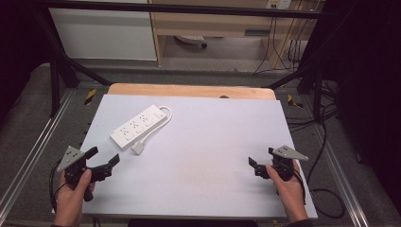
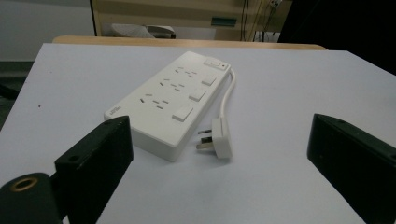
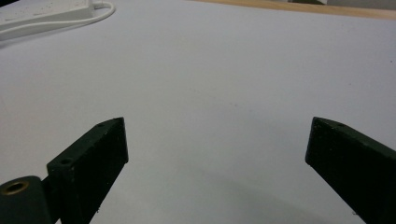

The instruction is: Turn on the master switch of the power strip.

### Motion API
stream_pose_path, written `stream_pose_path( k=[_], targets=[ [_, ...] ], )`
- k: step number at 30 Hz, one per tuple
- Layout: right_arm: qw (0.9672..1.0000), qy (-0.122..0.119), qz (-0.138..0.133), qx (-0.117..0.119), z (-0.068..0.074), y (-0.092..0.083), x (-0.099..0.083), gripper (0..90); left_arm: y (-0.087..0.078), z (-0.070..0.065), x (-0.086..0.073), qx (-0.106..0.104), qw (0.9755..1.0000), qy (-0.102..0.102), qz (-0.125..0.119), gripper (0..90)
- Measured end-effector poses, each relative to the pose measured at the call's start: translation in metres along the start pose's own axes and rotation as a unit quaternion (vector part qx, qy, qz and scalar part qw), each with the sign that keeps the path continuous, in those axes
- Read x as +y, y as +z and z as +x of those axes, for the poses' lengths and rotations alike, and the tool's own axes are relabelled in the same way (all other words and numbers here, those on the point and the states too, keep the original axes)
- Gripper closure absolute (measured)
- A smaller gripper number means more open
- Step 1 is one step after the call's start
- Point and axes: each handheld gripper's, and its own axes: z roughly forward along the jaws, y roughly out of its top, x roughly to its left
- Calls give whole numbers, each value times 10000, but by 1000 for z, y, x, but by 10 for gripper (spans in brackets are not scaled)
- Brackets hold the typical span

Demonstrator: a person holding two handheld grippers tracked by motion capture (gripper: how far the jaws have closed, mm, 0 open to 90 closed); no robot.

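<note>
White power strip (image 1: 138, 126), cord, plug (image 1: 137, 147): table (image 1: 198, 156) left-rear. Left gripper (image 1: 103, 159): front-left corner, jaws released, empty. Right gripper (image 1: 261, 164): front-right corner, jaws released, empty.

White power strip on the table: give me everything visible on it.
The white plastic power strip lies flat and diagonal on the pale table top, left of centre toward the far side. It has three socket groups, each with a rocker switch, plus a larger switch at the cable end. Its white cable loops back to an unplugged white plug beside it. Nothing grips it.
</note>
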Motion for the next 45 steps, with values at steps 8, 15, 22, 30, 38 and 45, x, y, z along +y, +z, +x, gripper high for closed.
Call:
stream_pose_path(
  k=[8, 15, 22, 30, 38, 45],
  targets=[
    [9994, -243, -191, -126, 4, -1, 2, 64, 2, -7, 1, -32, 9999, 103, -21, 67],
    [9993, -323, -161, -52, 11, -3, 2, 66, 4, -10, 4, -61, 9999, 81, -89, 66],
    [9989, -414, -177, 126, 17, -4, 7, 61, 12, -15, 18, -16, 9999, 77, -82, 71],
    [9988, -481, -31, 133, 20, 0, 2, 46, 38, -16, 39, -114, 9999, 86, 7, 71],
    [9979, -618, -13, 198, 26, 1, 2, 42, 63, -13, 62, -94, 9997, -40, -232, 75],
    [9980, -594, 2, 210, 27, 1, 2, 42, 93, -13, 82, 49, 9996, -35, -261, 82]
  ],
)
